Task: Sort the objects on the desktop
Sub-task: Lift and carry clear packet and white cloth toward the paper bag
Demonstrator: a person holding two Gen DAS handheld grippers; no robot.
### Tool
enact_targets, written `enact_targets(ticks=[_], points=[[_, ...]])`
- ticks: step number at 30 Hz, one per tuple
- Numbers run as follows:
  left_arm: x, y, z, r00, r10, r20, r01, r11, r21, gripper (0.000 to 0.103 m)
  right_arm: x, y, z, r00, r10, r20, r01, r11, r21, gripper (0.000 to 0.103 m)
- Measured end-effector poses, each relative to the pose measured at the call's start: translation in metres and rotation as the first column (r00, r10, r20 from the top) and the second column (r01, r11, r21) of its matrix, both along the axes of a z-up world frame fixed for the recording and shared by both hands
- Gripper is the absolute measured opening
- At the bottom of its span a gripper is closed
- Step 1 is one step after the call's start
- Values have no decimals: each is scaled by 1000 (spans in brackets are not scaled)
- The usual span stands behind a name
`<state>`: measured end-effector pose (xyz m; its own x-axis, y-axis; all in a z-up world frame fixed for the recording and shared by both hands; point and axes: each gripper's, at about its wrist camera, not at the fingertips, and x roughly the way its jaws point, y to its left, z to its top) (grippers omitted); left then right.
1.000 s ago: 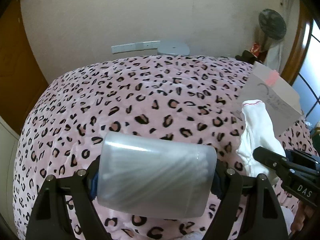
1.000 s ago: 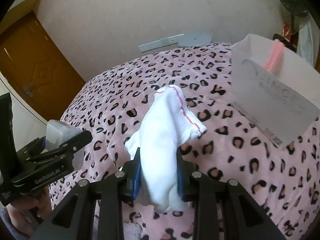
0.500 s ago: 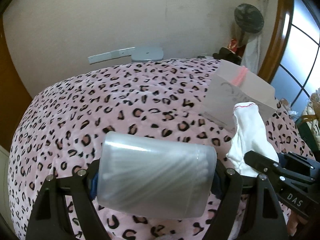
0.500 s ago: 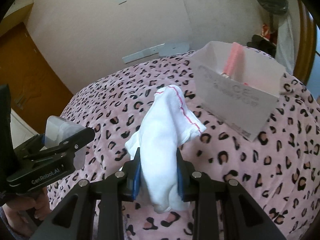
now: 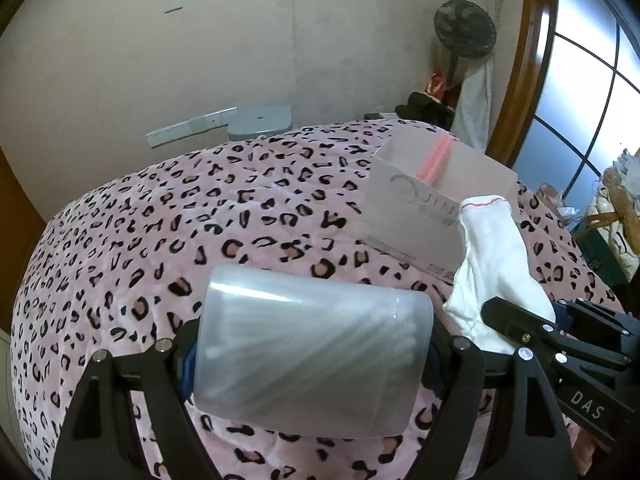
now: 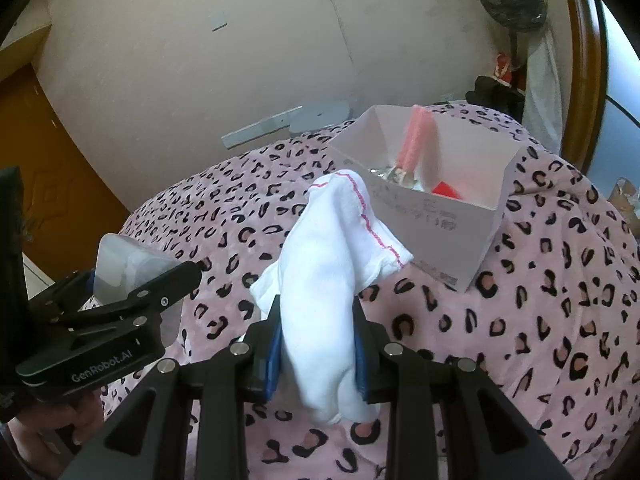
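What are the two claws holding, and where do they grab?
The left claw squeezes a clear tub by its two ends. The right claw pinches a white cloth near its lower end.

Left wrist view looks forward over its own left hand-held gripper, close above the leopard-print bed, toward the wall. Right wrist view, from the right hand-held gripper, faces likewise. Both share the white box ahead and each other's hand-held gripper.

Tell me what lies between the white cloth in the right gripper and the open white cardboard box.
Nothing but bare pink leopard-print blanket lies between the white cloth and the open white cardboard box, seen in the right wrist view.
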<state>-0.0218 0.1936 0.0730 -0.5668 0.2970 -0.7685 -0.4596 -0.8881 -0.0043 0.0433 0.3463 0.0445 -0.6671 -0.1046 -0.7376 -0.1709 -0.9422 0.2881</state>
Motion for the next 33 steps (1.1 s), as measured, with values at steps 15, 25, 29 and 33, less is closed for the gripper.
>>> enact_targets(ticks=[15, 25, 29, 33], points=[[-3, 29, 5, 998, -58, -16, 58, 998, 3, 83, 12, 23, 8, 998, -63, -15, 63, 998, 28, 29], [-7, 49, 1, 996, -94, -10, 94, 996, 1, 83, 15, 38, 12, 995, -94, -24, 95, 995, 32, 29], [-7, 58, 2, 994, -111, -13, 111, 994, 0, 83, 16, 45, 12, 994, -109, -26, 110, 993, 33, 29], [-8, 70, 3, 991, -131, -18, 131, 991, -2, 83, 18, 52, 13, 992, -124, -29, 125, 992, 34, 29]])
